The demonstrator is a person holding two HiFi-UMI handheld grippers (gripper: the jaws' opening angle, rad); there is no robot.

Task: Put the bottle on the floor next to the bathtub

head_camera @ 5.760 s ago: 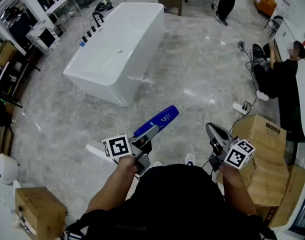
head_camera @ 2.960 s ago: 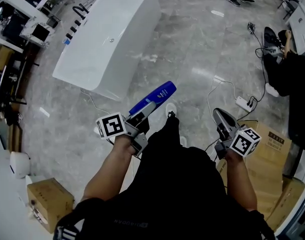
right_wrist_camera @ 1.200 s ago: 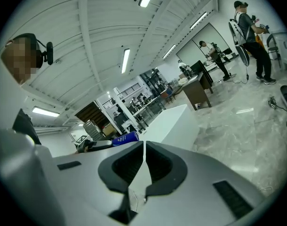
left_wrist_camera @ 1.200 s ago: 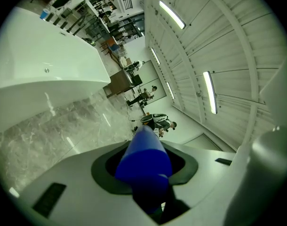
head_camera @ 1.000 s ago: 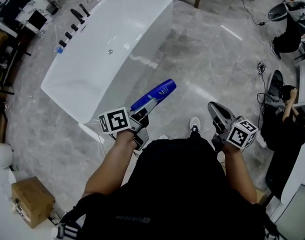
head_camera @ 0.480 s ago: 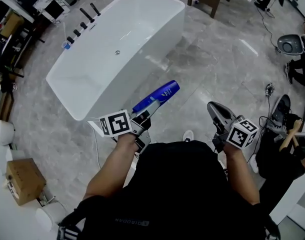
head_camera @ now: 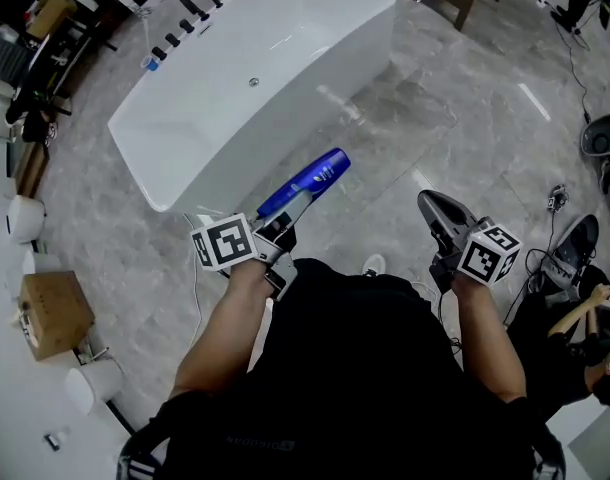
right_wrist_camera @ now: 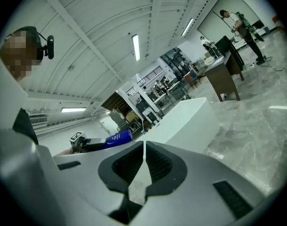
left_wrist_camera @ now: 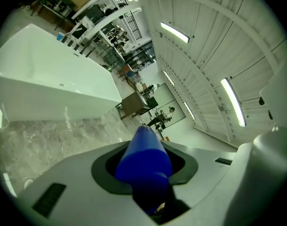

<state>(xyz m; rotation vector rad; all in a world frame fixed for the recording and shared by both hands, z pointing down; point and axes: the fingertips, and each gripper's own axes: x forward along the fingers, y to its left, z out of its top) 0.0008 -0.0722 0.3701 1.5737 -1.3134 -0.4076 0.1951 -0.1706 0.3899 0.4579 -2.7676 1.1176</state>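
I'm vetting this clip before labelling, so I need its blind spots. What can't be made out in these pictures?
Blue plastic bottle: label print too small in the head view; its gripped end is hidden inside the left tool in both views.
Floor at the white bathtub's near end: partly covered by the left tool's marker cube, head view.
Dark fittings on the bathtub's far rim: too small to identify, head view.

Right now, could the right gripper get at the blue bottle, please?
Probably yes: nothing stands between the right gripper and the bottle, which juts free of the left gripper, but the right jaws are shut and must open first.
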